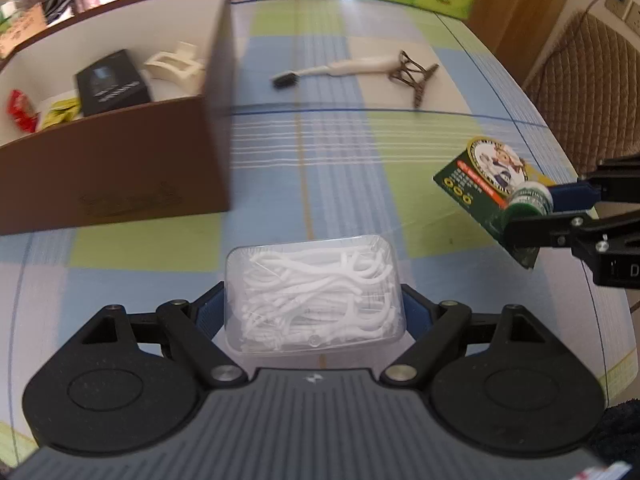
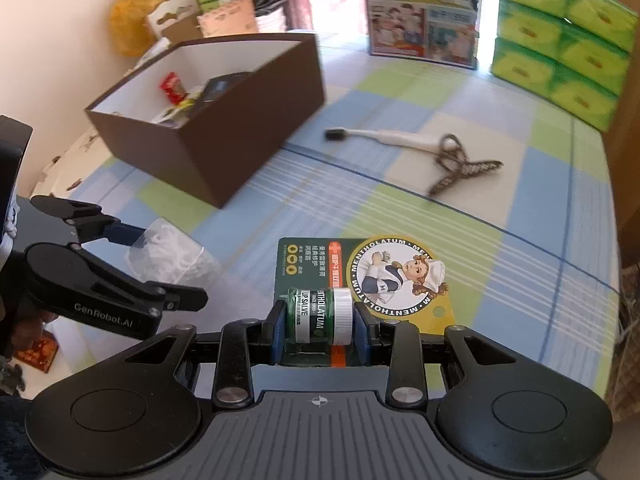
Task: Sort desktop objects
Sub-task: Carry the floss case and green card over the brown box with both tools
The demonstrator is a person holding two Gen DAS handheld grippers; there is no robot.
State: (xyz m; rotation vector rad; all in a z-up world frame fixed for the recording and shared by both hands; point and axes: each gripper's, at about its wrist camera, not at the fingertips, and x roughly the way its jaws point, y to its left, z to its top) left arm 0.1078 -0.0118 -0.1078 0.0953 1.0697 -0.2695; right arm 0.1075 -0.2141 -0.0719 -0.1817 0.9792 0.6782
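My left gripper (image 1: 316, 308) is shut on a clear plastic box of white floss picks (image 1: 314, 292), held above the checked tablecloth. In the right wrist view that box (image 2: 172, 256) shows at the left, between the left gripper's fingers (image 2: 120, 236). My right gripper (image 2: 320, 320) is shut on a green lip-salve jar (image 2: 320, 314) mounted on a green and yellow card (image 2: 384, 272). The left wrist view catches that card (image 1: 486, 178) at the right edge. A brown open box (image 1: 116, 160) with a white inside stands at the left and holds several small items. A white toothbrush (image 1: 340, 68) and a brown hair claw (image 1: 414, 74) lie farther back.
Green tissue packs (image 2: 560, 44) and a printed carton (image 2: 424, 16) stand along the table's far edge. A quilted chair back (image 1: 592, 88) is beyond the right edge. The brown open box (image 2: 224, 120) has clutter and a yellow bag (image 2: 136, 12) behind it.
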